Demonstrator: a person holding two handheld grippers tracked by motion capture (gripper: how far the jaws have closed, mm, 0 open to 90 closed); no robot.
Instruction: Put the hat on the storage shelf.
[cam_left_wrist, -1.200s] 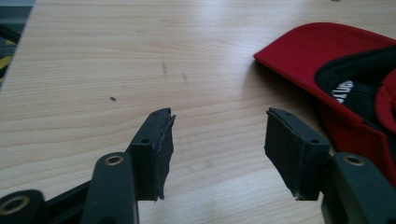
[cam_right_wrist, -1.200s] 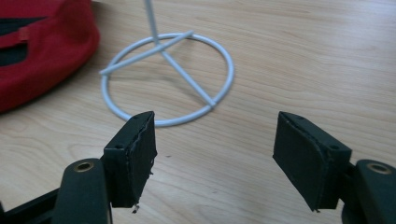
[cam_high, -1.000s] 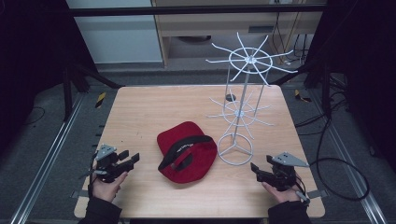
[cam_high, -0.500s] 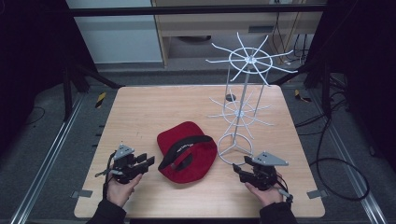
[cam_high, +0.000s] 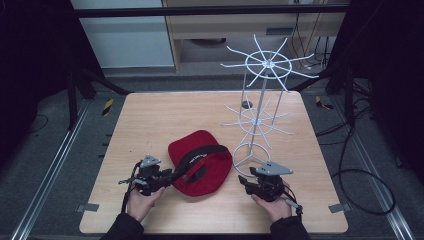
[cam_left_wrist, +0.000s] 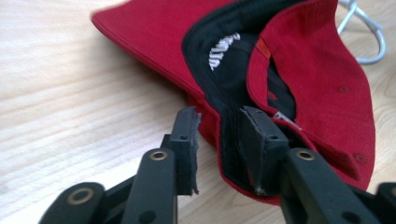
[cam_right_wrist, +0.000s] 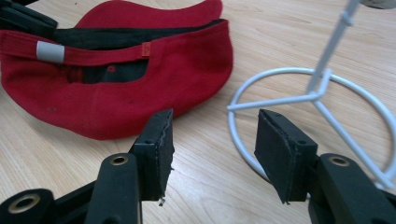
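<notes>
Red cap (cam_high: 200, 162) lies upside down on the table (cam_high: 150, 120), not yet lifted. Your left gripper (cam_left_wrist: 219, 140) has just been closing, jaws straddling its rim; your right gripper (cam_right_wrist: 212, 149), narrowing too, stands spread with nothing between. Beyond, the white rack (cam_high: 260, 120) awaits, unused.

Red cap (cam_right_wrist: 116, 88) beside white rack base (cam_right_wrist: 327, 93) (on wood).

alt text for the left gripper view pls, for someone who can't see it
The left tongs straddle the rim of an upturned red cap on a wooden table, one jaw outside it, the other inside against the black lining, and they have just been closing. A white wire stand base curves at top right.
</notes>
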